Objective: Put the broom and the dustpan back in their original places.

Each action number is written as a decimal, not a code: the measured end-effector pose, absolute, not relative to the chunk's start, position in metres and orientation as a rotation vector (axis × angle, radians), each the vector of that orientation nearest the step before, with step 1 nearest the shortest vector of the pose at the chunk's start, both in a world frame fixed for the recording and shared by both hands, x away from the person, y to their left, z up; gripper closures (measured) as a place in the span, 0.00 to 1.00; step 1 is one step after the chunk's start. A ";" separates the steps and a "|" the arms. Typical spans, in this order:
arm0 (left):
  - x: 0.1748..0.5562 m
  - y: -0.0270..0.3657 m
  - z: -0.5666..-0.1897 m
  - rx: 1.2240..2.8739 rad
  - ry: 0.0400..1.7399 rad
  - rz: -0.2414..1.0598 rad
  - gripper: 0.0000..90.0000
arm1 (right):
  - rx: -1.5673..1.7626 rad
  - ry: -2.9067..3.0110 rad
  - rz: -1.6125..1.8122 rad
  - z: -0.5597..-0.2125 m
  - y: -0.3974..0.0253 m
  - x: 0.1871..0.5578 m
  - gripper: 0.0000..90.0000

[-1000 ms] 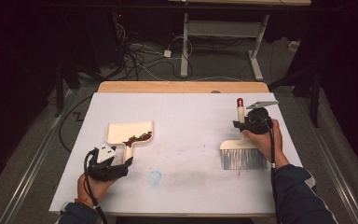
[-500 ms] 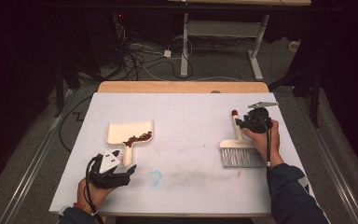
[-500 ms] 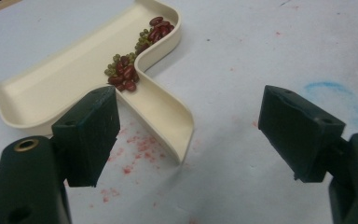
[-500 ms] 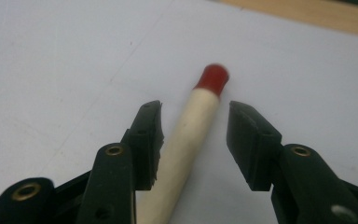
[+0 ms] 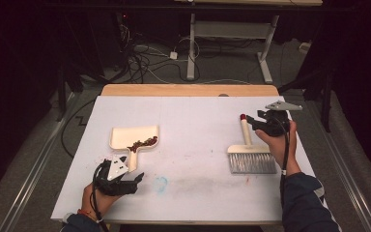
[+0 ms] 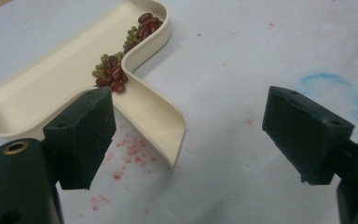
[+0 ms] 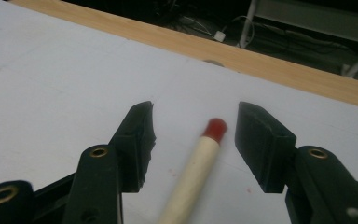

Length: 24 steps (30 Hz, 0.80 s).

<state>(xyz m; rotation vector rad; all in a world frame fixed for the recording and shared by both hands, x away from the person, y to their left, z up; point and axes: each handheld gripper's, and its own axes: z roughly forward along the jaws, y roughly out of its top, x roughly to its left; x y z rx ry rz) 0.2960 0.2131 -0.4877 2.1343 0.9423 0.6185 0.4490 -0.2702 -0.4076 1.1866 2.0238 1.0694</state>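
Nearest you, your left gripper [image 5: 125,180] sits low on the white table [image 5: 193,125] with its jaws spread wide and nothing between them, just short of the cream dustpan's handle [image 6: 156,126]. Beyond it the dustpan [image 5: 128,137] lies flat, a cluster of red and green beans [image 6: 121,65] resting in the corner where tray meets handle. Across the table, the brush [image 5: 249,155] lies bristles toward you, and your right gripper [image 7: 193,128] hovers over its red-tipped handle [image 7: 200,156], jaws parted on either side of it without clamping.
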 end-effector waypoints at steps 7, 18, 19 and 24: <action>0.294 0.212 -0.486 2.109 0.915 0.622 0.19 | 1.162 2.019 1.110 -0.401 -0.265 0.440 0.42; 0.293 0.208 -0.485 2.117 0.887 0.625 0.19 | 1.126 2.009 1.142 -0.395 -0.259 0.433 0.22; 0.293 0.208 -0.486 2.118 0.884 0.621 0.19 | 1.127 2.016 1.155 -0.395 -0.258 0.433 0.21; 0.294 0.207 -0.486 2.128 0.880 0.616 0.19 | 1.119 2.004 1.170 -0.392 -0.253 0.429 0.19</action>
